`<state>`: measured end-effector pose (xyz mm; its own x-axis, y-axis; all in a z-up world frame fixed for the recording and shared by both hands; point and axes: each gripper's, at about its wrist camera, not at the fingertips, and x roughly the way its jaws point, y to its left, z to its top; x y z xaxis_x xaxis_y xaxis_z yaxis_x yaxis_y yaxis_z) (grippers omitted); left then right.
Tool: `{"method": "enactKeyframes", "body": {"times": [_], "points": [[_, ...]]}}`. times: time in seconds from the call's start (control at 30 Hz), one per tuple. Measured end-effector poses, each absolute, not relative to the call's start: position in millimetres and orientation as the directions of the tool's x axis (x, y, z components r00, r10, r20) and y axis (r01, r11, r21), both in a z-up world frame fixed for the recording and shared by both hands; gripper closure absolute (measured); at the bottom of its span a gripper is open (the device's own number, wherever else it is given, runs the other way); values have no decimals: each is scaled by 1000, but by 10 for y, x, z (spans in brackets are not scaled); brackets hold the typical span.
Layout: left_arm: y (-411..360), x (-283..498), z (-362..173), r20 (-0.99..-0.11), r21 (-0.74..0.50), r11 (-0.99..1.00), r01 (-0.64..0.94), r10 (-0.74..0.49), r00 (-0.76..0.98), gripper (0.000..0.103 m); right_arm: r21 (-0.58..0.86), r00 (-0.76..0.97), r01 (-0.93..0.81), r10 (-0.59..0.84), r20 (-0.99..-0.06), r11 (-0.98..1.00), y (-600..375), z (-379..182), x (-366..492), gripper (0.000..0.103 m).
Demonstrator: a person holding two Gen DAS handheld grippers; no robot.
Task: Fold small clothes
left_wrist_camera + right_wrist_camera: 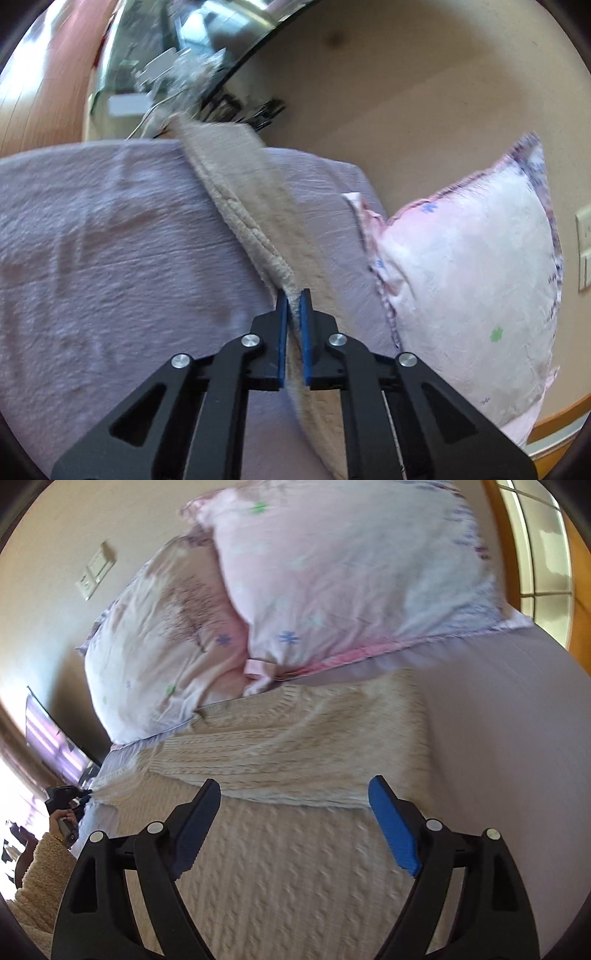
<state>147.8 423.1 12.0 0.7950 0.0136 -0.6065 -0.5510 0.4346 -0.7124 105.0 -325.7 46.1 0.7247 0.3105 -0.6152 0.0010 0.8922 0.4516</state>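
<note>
Currently the left gripper (294, 295) is clenched on an edge of the cream cable-knit sweater (280, 738); its blue pads (282, 332) pinch the knit with only fabric between them. From the left wrist view the held edge runs up and away from the jaws as a raised, taut ridge across the lilac bedsheet (110, 240).

The right gripper (295, 797) is released, jaws spread wide, hovering over the sweater body. Can't tell whether the fingertips touch the knit. One blue pad (393, 830) faces the camera; the other finger is in shadow.

The sweater lies on the bed, one part folded over the rest: a folded layer with a straight lower edge sits just ahead of the right jaws. Its far edge is just beside the pillows, possibly touching; too blurred to say.

Surroundings:
- Two pink floral pillows: the front pillow (351, 572) leans over the rear pillow (159, 646), both at the head of the bed, crowding the far side of the sweater.
- Beige wall (406, 92) with a switch plate (96, 572) behind the pillows.
- Window with wooden frame (535, 554) at the right of the right wrist view.
- Left wrist view: a curved glass-edged surface (184, 44) with blurred clutter beyond the bed, wood floor (37, 92) at far left.
- The person's hand (61, 821) in a fuzzy cream sleeve (44, 871) holds the left gripper's handle at the left edge of the right wrist view.

Both views are motion-blurred.
</note>
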Motion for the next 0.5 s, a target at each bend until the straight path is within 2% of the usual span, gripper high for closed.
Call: {"method": "enactKeyframes", "body": {"times": [0.07, 0.13, 0.23, 0.3, 0.33, 0.4, 0.47, 0.5], "points": [[3965, 1602, 371, -568, -697, 540, -472, -12, 823, 98, 448, 732, 20, 293, -616, 894, -3353, 447, 1002, 19], [3436, 1781, 692, -517, -673, 662, -329, -103, 850, 98, 449, 739, 33, 280, -613, 893, -3415, 450, 967, 19], [2289, 1980, 1101, -433, -639, 769, -15, -344, 833, 98, 467, 756, 55, 269, -597, 882, -3523, 438, 881, 19], [1396, 2021, 1242, -396, -621, 753, 216, -539, 743, 97, 477, 759, 61, 270, -593, 877, -3560, 425, 838, 19], [919, 2018, 1252, -406, -602, 732, 318, -624, 667, 95, 477, 756, 63, 270, -596, 876, -3562, 415, 821, 19], [88, 1943, 1153, -460, -578, 666, 471, -743, 487, 81, 480, 741, 56, 286, -608, 876, -3542, 401, 746, 19], [-346, 1772, 1005, -515, -555, 632, 541, -772, 373, 59, 495, 724, 21, 327, -607, 869, -3507, 415, 626, 19], [-403, 1629, 936, -537, -533, 635, 559, -765, 357, 55, 503, 717, -3, 352, -602, 864, -3487, 420, 522, 16]]}}
